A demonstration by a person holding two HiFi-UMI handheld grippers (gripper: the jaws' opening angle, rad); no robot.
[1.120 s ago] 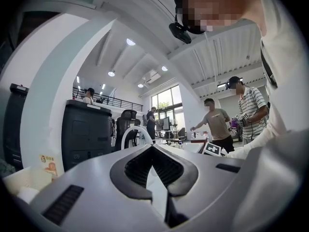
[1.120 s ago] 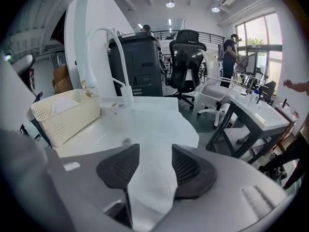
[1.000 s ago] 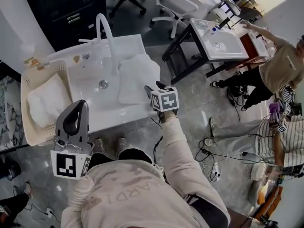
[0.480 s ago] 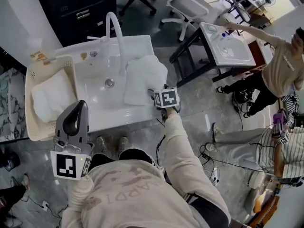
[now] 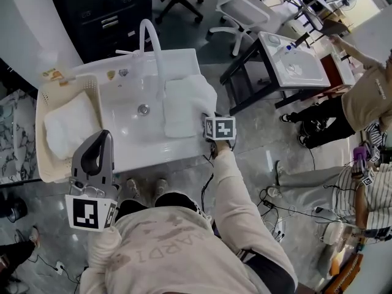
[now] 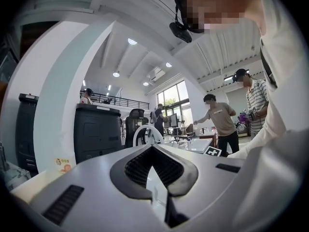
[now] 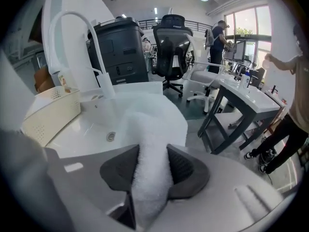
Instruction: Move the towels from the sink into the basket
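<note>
The right gripper (image 7: 152, 154) has just been closing — it pinches the towel (image 5: 187, 103) on the sink (image 5: 125, 150). The left gripper (image 6: 152, 151) is pressed together

The basket (image 5: 40, 133) sits against the left side of the sink (image 5: 131, 136), with 1 towel (image 5: 70, 127) in it. A 2nd towel (image 5: 184, 106) lies over the sink's right part and reaches its near right corner. The faucet (image 5: 152, 41) stands at the back rim, just left of that towel. Behind the sink is a cabinet (image 5: 104, 11). Off to the right stands a bench (image 5: 288, 72), with a chair (image 5: 242, 5) farther back between the two.
</note>
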